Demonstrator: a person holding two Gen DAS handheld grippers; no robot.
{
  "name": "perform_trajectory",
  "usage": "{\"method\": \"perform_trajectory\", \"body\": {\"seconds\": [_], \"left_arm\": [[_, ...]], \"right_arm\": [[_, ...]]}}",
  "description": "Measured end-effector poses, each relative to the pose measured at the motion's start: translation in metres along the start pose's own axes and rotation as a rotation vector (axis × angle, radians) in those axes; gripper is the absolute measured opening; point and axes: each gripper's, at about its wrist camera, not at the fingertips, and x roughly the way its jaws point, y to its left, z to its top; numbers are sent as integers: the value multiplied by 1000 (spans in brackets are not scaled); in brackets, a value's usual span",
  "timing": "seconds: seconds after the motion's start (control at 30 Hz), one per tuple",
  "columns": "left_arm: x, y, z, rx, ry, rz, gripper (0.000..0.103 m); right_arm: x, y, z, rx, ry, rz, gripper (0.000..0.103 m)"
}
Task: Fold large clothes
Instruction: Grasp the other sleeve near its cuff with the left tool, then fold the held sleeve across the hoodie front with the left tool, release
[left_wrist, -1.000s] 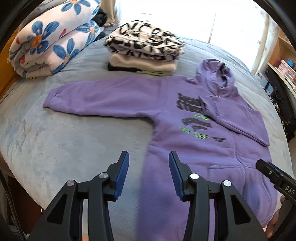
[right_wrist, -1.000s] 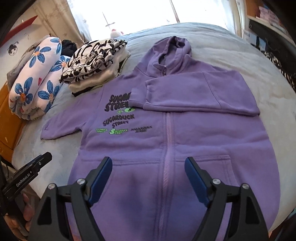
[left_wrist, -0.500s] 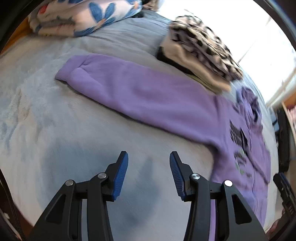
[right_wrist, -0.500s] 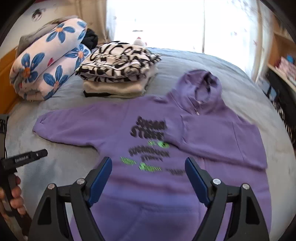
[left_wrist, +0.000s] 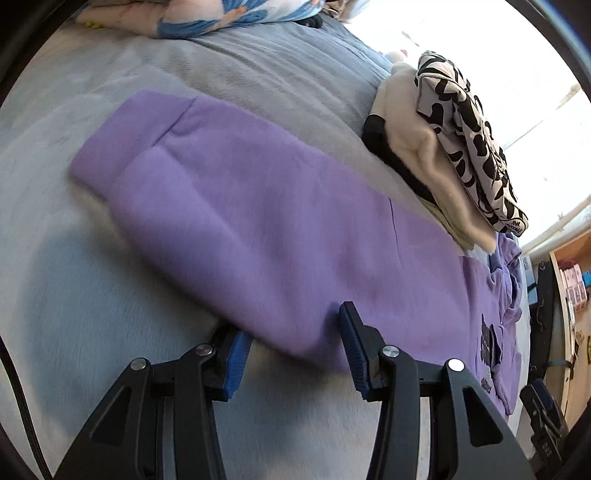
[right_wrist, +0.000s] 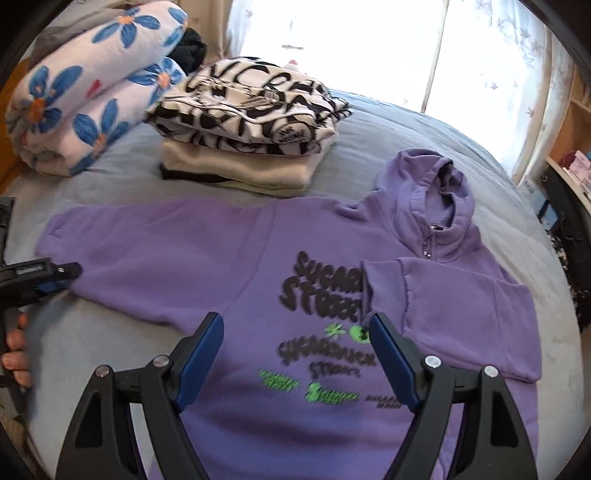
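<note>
The purple hoodie (right_wrist: 258, 266) lies face up on the bed (left_wrist: 92, 332) with no containers about, and the left gripper (left_wrist: 291, 332), spread around the outstretched sleeve's (left_wrist: 240, 221) edge, may pinch bedcover too, while the right gripper (right_wrist: 295, 343) hovers spread over the chest.

Soft matt fleece cloth, faintly fuzzy, on the purple zip-up hoodie (right_wrist: 229, 258), with ribbed knit at the sleeve cuff (left_wrist: 122, 147) ahead of the left gripper (left_wrist: 291, 339). Flat, slightly rubbery black and green print (right_wrist: 321, 332) between the fingers of the right gripper (right_wrist: 295, 343). Matt black plastic on both tools, ridged blue rubber-like pads (left_wrist: 236, 354), small shiny metal pins. Low-pile, velvety grey-blue bed cover (left_wrist: 110, 332) beneath. Plush cream cloth and smooth black-and-white patterned fabric in the folded stack (right_wrist: 251, 122) beyond. Crinkled cotton-like cloth on the blue-flowered rolled quilt (right_wrist: 85, 92), far left.
</note>
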Motion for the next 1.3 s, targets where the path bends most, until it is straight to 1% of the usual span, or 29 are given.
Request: {"method": "perform_trajectory", "body": {"seconds": [0.03, 0.07, 0.1, 0.13, 0.2, 0.23, 0.33, 0.4, 0.5, 0.57, 0.67, 0.73, 0.8, 0.83, 0.9, 0.93, 1.0, 1.03, 1.1, 1.13, 1.17, 1.2, 1.23, 1.27, 1.3], "left_arm": [[4, 2, 5, -1, -4, -14, 45], [6, 2, 9, 4, -8, -22, 40], [7, 2, 13, 13, -18, -15, 19], [10, 1, 17, 25, -22, -7, 14], [9, -1, 21, 37, -35, 1, 8], [7, -6, 22, 56, -46, 17, 7], [-10, -37, 18, 174, -113, 112, 5], [-29, -67, 12, 246, -171, 126, 5], [-57, -121, 1, 353, -242, 109, 4], [-73, -160, -11, 426, -275, 81, 4], [-87, -222, -36, 521, -284, 12, 5], [-89, -259, -58, 576, -273, -31, 5], [-81, -300, -82, 632, -246, -74, 5], [-76, -313, -94, 649, -232, -89, 5], [-55, -343, -117, 669, -183, -113, 5], [-38, -359, -131, 676, -138, -124, 5], [-10, -378, -153, 684, -67, -118, 6], [3, -384, -162, 689, -32, -106, 7], [35, -397, -187, 708, 57, -71, 14], [46, -399, -197, 717, 90, -56, 17], [56, -401, -208, 726, 126, -32, 24], [63, -402, -215, 731, 148, -15, 36], [66, -403, -222, 734, 164, -6, 41], [66, -403, -226, 735, 169, -4, 50], [64, -403, -227, 730, 167, -7, 55]], "right_arm": [[5, -3, 2, 13, 13, -7, 81], [8, -5, 4, 25, 22, -2, 81], [11, -8, 5, 43, 35, 8, 81], [14, -10, 5, 55, 45, 14, 81], [18, -13, 3, 71, 61, 27, 81], [18, -14, 1, 74, 67, 31, 81], [17, -19, -2, 83, 76, 31, 81], [14, -23, -5, 89, 76, 31, 81], [6, -39, -9, 115, 73, 24, 81], [-1, -54, -11, 144, 64, 26, 81], [-14, -80, -15, 193, 40, 20, 81], [-25, -102, -21, 230, 20, 4, 81], [-35, -128, -29, 273, 0, -18, 81], [-40, -143, -34, 298, -8, -33, 81], [-48, -174, -48, 354, -13, -66, 81], [-50, -184, -52, 372, -11, -75, 81], [-54, -214, -68, 425, 4, -101, 81], [-55, -221, -74, 439, 9, -106, 81], [-56, -243, -89, 475, 25, -122, 81], [-57, -247, -93, 482, 30, -124, 81], [-57, -254, -100, 490, 36, -125, 81], [-57, -259, -105, 496, 42, -127, 81], [-57, -264, -108, 500, 45, -127, 81], [-56, -267, -111, 503, 47, -121, 81], [-55, -270, -113, 505, 49, -112, 81]]}}
